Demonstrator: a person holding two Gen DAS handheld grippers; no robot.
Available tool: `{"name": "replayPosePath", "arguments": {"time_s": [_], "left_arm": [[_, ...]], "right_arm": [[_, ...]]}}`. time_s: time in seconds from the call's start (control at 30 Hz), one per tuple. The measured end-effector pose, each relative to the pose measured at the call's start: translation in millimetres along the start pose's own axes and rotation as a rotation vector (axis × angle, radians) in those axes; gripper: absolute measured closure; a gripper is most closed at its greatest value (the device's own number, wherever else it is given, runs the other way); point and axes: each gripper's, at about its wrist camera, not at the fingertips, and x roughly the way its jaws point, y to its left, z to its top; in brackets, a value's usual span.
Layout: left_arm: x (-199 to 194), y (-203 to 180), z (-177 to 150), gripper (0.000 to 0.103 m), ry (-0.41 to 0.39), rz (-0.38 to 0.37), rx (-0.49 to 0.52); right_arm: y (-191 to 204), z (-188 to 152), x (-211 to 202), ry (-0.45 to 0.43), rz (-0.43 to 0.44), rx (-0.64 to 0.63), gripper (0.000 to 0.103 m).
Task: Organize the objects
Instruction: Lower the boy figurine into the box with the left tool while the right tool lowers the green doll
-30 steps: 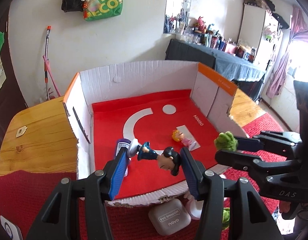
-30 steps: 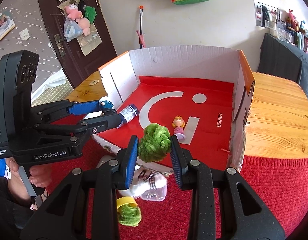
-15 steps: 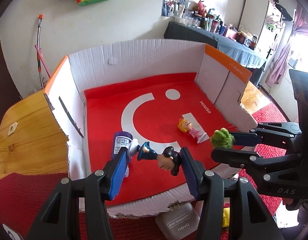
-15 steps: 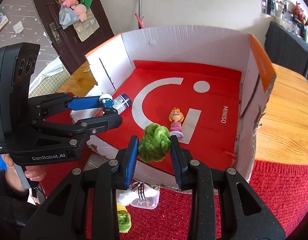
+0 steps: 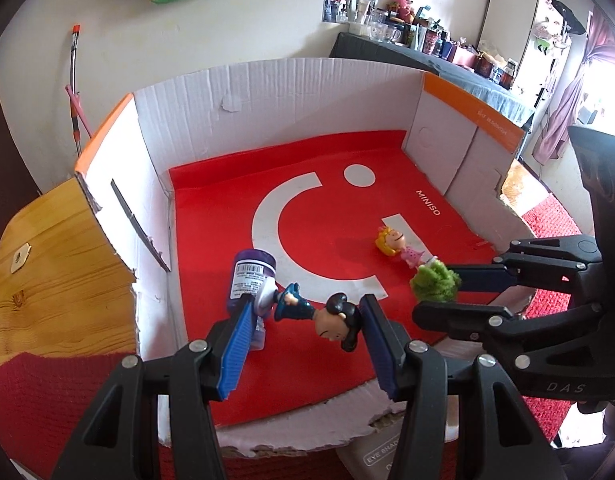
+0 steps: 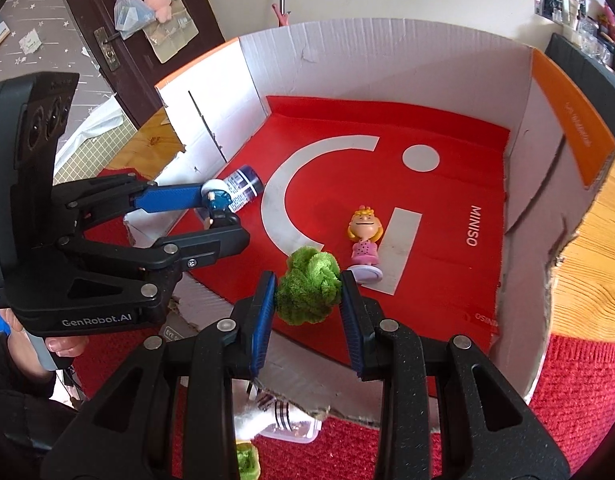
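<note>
Two grips over the cardboard box [image 5: 291, 92]: my left gripper [image 5: 307, 322] clamps a hard, light figurine [image 5: 327, 316] end to end (could pivot); my right gripper [image 6: 307, 298] squeezes a soft green pom-pom [image 6: 309, 292].

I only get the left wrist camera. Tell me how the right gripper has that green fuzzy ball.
Observer: Both pads of the right gripper press the green fuzzy ball, one on each side.
Operator: Report the blonde figurine behind it.
Observer: The blonde figurine stands upright on a round white base.
Operator: Say what lies outside the box.
Observer: A clear container with something white and fluffy lies on the red cloth, before the box.
</note>
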Motion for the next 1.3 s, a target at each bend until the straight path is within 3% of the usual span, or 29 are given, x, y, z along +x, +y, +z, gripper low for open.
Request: {"name": "replayPosePath", "arguments": {"time_s": [0.23, 0.5, 0.77, 1.3], "left_arm": [[5.1, 3.9, 4.8, 0.048, -0.005, 0.018, 0.005], [9.3, -5.2, 9.9, 0.048, -0.003, -0.037, 0.02], [31.8, -8.8, 10.4, 0.048, 0.048, -0.046, 0.02], [38.2, -9.9, 10.1, 0.048, 0.028, 0.034, 0.025]], "right_arm": [[-4.4, 3.4, 12.1, 0.022, -0.001, 0.015, 0.073], [-14.8, 7.9, 17.5, 0.025, -0.016, 0.036, 0.073], [-28.2, 15.4, 16.9, 0.004, -0.063, 0.047, 0.073], [-22.6, 15.0, 21.2, -0.01, -0.121, 0.002, 0.073]]}}
